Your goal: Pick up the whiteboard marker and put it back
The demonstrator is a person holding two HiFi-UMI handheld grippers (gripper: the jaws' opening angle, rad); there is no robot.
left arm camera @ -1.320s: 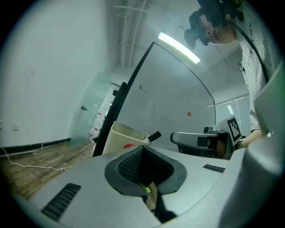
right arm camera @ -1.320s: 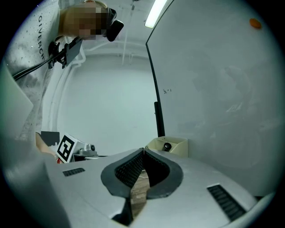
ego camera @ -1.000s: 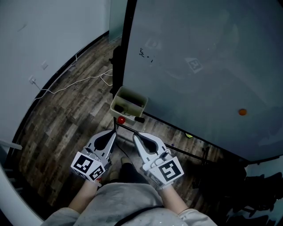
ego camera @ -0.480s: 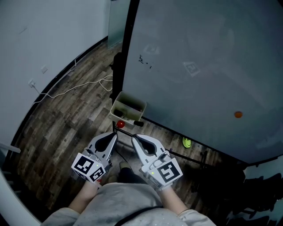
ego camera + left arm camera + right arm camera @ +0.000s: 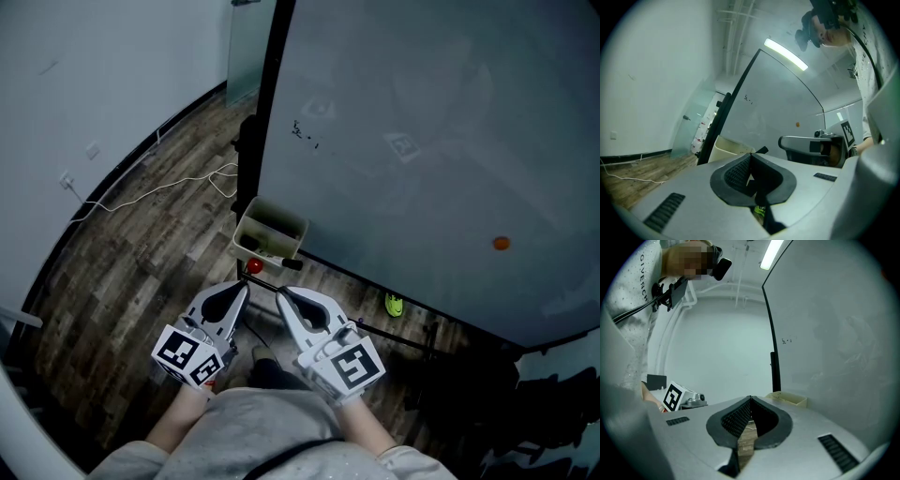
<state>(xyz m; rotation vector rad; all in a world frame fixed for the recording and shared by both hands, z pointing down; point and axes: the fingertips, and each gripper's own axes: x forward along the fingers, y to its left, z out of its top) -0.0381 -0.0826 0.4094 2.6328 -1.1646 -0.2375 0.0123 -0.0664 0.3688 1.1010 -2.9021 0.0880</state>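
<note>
The left gripper (image 5: 243, 287) and right gripper (image 5: 281, 293) both have their jaws pressed together on nothing. Just above their tips, lower centre of the head view, lies the marker (image 5: 272, 265). It lies across the frame, red end left, along the tray's (image 5: 281, 223) lower edge, about equally near both. What it rests on is unclear.

Shirt (image 5: 643, 273), right gripper view: black capitals "GIVENCH" running down white fabric, further letters cut off. Whiteboard (image 5: 441, 84): small dark scribble (image 5: 305, 136) near upper left edge, illegible. Left marker cube (image 5: 190, 354), right marker cube (image 5: 349, 364): square black-and-white code patterns, no letters or numbers.
</note>
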